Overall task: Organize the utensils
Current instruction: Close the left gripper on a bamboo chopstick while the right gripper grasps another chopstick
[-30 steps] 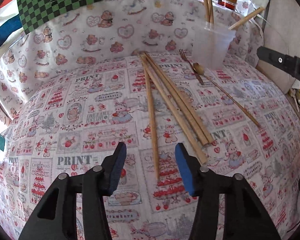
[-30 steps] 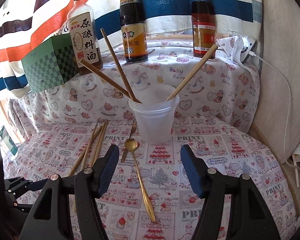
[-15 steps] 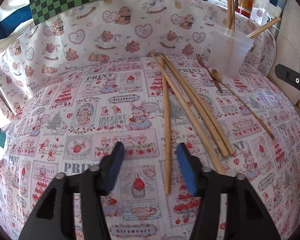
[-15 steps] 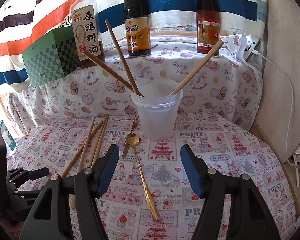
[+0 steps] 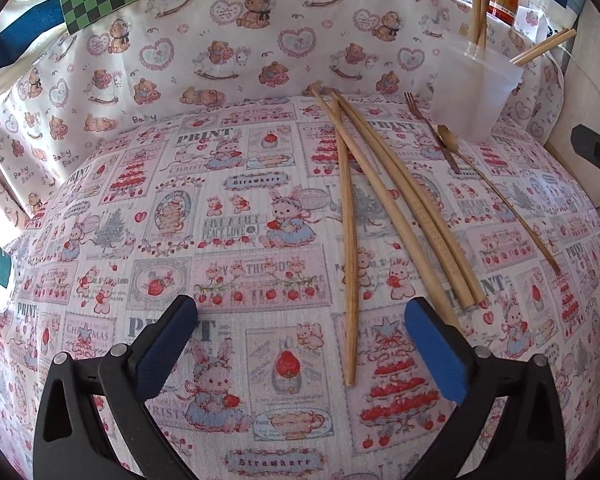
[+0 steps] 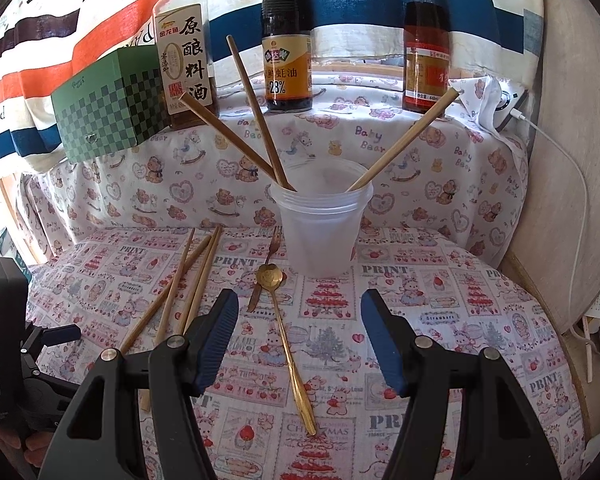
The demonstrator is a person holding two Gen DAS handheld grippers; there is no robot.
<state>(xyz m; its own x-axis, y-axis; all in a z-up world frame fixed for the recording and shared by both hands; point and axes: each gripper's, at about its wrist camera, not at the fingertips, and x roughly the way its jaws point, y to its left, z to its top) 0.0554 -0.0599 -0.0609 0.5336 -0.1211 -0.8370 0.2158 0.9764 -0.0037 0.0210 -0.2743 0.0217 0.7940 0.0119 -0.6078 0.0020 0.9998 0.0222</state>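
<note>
Status: partly done. Three chopsticks already stand in the translucent cup (image 6: 321, 224), which sits toward the back edge of the worktop (image 6: 440, 320), right of centre. I judge the rest outstanding: four loose chopsticks (image 5: 350, 240) lie fanned on the cloth left of the cup, their far ends bunched near the back edge; a small fork (image 6: 265, 270) and a gold spoon (image 6: 286, 344) lie just in front of the cup, the spoon bowl resting over the fork's handle.

My left tool (image 5: 300, 350) is released, jaws wide apart and empty, poised low over the near end of the leftmost chopstick, which lies between the pads. My right tool (image 6: 298, 336) is likewise released and holds nothing; it hangs above the spoon's handle.

View differences: the right wrist view shows the cup's contents, three sauce bottles (image 6: 287, 40) and a green checked box (image 6: 108, 108) on the ledge behind. The left wrist view shows the loose chopsticks at full length, which the right tool partly hides in the other view
</note>
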